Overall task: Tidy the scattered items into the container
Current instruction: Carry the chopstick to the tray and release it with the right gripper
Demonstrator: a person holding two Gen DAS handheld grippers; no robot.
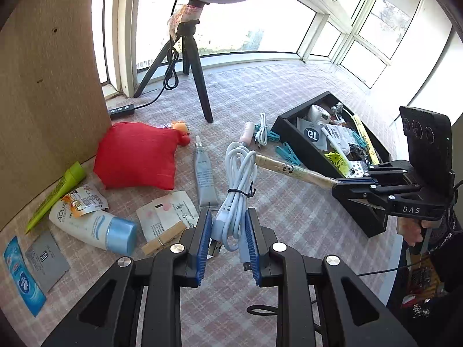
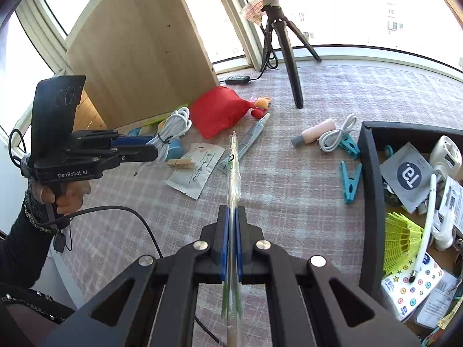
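black container [image 2: 373, 190] holds yellow shuttlecock [image 2: 400, 238] | left gripper [image 1: 228, 231] jaws clamp white cable [image 1: 238, 179] | right gripper [image 2: 231, 228] jaws clamp chopsticks [image 2: 233, 173]

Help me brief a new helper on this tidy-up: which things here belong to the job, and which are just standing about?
Job:
left gripper holding white cable bundle
right gripper holding wrapped chopsticks
black container
red pouch
grey tube
teal clothes pegs

Not the job:
ring-light tripod
wooden board

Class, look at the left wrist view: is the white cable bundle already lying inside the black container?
No: the white cable bundle is gripped between the left gripper's fingers, above the tablecloth, apart from the black container.
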